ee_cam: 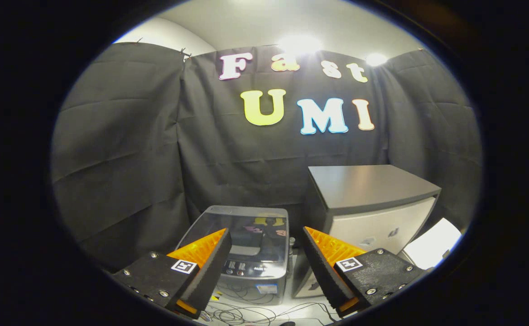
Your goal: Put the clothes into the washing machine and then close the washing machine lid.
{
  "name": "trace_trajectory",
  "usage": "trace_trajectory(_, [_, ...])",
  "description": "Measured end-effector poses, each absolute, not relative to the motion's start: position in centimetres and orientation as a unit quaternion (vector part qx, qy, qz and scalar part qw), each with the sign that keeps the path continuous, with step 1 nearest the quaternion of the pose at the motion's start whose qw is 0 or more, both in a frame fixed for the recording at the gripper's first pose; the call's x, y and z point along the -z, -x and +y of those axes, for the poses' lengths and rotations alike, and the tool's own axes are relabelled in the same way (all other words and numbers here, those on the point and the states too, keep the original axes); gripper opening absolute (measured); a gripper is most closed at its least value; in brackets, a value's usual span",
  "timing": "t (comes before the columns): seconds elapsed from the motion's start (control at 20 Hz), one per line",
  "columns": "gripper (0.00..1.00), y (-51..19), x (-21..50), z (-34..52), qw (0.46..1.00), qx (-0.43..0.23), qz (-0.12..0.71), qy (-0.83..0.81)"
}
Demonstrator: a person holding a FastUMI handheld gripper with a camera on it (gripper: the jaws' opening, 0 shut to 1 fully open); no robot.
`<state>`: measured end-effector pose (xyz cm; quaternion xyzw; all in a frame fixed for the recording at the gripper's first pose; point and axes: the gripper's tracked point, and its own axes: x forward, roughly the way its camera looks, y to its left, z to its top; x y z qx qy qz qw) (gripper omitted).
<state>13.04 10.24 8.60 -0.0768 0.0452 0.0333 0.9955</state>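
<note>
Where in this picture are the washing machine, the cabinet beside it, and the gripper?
washing machine (242, 235): gripper view, on its shut see-through lid.
cabinet (368, 183): gripper view, on its flat grey top.
gripper (264, 246): gripper view, midway between its open fingertips.

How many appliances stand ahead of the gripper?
2: the washing machine, lid down, beyond and between the open gripper's fingers; a grey-topped cabinet beside it. Others may be hidden.

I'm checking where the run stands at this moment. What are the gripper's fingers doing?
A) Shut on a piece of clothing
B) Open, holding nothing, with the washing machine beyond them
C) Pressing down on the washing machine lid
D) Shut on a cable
B: the gripper has its fingers spread apart with nothing between them, and the washing machine with its lid down stands beyond them.
</note>
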Motion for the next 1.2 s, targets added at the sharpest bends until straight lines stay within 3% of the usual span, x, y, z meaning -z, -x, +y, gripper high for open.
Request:
trace_trajectory(0.55, [0.96, 1.8, -10.9, 5.0, 0.998, -0.021, -0.014, 0.063])
trace_trajectory(1.2, [0.96, 8.2, -9.9, 7.3, 0.997, -0.019, -0.022, 0.07])
